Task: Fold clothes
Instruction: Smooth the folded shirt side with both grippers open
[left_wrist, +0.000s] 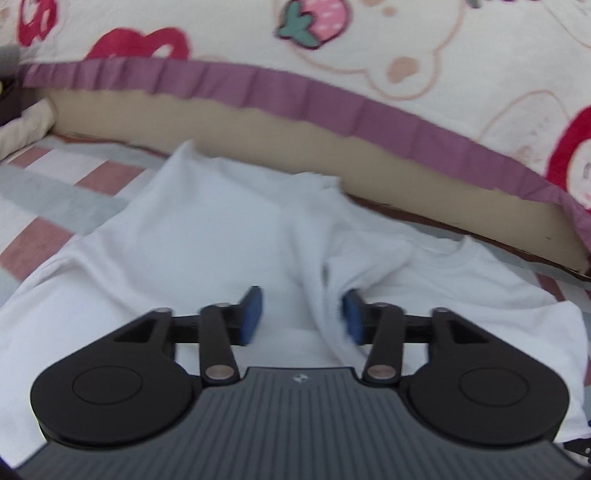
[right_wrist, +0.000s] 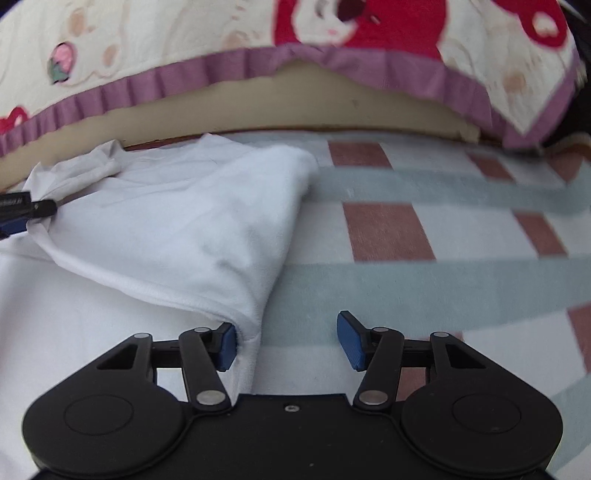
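Both my tools gape wide: left tool (left_wrist: 303, 317) over the white T-shirt (left_wrist: 207, 229), right tool (right_wrist: 286, 341) at its folded edge.

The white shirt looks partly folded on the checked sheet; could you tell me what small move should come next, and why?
Probably close the right gripper on the shirt edge. Its jaws stand open, the folded edge lies against its left pad, and nothing is pinched yet. The left gripper is open too, over a raised fold near the collar, so neither holds cloth.
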